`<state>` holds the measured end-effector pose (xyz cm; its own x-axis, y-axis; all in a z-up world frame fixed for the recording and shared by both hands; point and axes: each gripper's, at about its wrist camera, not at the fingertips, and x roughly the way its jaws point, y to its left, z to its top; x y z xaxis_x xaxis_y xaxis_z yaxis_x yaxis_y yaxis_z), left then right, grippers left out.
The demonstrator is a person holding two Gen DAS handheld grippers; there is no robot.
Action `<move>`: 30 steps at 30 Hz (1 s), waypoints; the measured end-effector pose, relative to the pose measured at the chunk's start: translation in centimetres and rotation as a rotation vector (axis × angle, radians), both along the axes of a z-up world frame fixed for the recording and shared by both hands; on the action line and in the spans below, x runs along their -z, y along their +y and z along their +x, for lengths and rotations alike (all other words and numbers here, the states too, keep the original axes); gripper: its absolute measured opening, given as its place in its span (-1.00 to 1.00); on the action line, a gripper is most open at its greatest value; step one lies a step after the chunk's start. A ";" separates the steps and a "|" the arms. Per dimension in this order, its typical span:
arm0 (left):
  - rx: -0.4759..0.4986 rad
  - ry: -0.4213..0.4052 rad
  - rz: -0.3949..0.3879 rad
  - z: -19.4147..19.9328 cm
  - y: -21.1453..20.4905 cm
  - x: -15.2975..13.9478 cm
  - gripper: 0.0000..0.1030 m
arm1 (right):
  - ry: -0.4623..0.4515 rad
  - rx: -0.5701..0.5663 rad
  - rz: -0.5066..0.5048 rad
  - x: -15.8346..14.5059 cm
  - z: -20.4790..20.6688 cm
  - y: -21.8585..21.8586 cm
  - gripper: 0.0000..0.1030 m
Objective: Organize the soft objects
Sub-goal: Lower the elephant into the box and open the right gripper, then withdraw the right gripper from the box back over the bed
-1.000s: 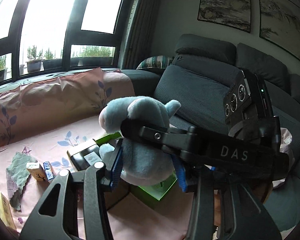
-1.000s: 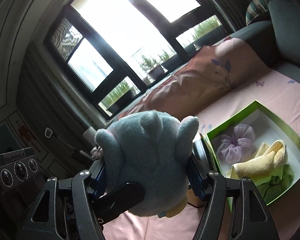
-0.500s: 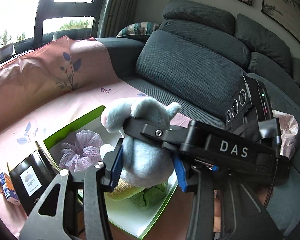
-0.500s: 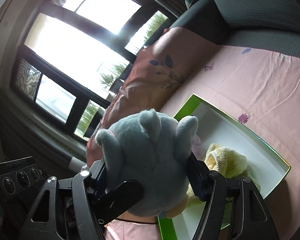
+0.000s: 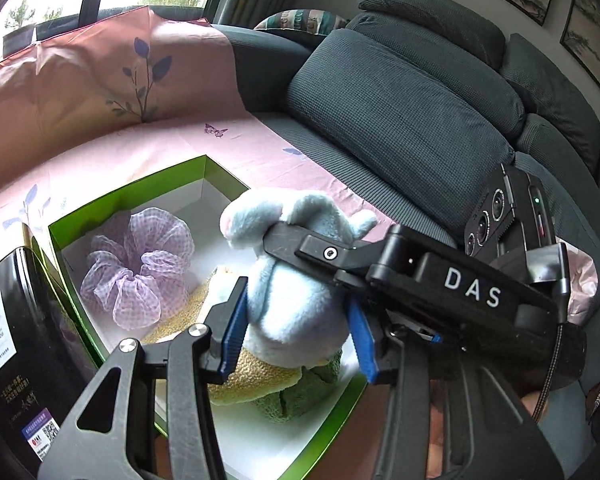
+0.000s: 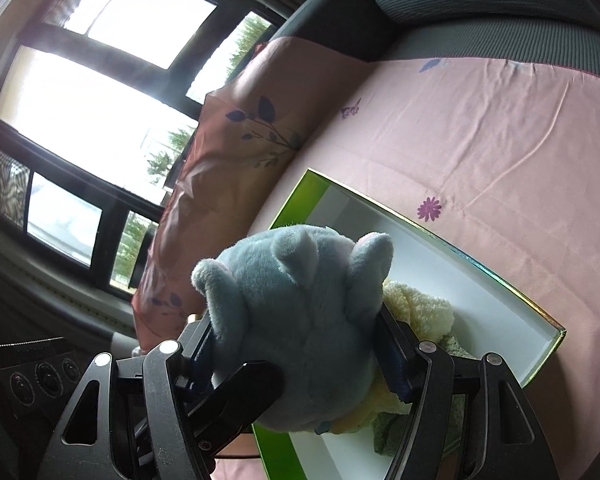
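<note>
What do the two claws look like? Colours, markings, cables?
Left claw: black frame, blue pads, silver screws. Right claw: same black build, with white "DAS" lettering, a camera block with round lenses and a green light, and a thin braided cable, seen from the left wrist.

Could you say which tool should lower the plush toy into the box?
Right tool: clamped across the plush toy over the green box; the left tool's jaws around it have just been opening.

Grey sofa (image 5: 400,120) under pink floral sheet (image 6: 480,128), bright dark-framed windows (image 6: 100,92) behind.
</note>
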<state>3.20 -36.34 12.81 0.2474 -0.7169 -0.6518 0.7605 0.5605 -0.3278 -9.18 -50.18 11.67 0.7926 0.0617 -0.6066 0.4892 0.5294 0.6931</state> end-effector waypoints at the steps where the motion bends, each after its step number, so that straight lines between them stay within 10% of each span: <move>1: -0.002 -0.001 0.003 -0.2 0.1 0.0 -0.12 | 0.004 -0.003 -0.004 -0.1 0.0 0.0 0.35; 9: -0.034 -0.042 -0.006 -1.9 2.8 -1.4 0.45 | 0.073 0.097 -0.180 -2.0 -1.1 0.9 0.60; 17: -0.093 -0.084 -0.067 -4.1 8.5 -4.0 0.86 | -0.060 0.131 -0.306 -6.2 -3.7 3.4 0.86; 30: -0.394 -0.146 -0.044 -6.4 21.4 -5.4 0.97 | -0.085 0.090 -0.541 -11.0 -4.6 10.8 0.88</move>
<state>-3.23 -14.99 18.23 0.5959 -0.5752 -0.5604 0.5311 0.8057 -0.2622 -13.73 -39.36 22.70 0.8280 -0.3113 -0.4664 0.5032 0.7796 0.3729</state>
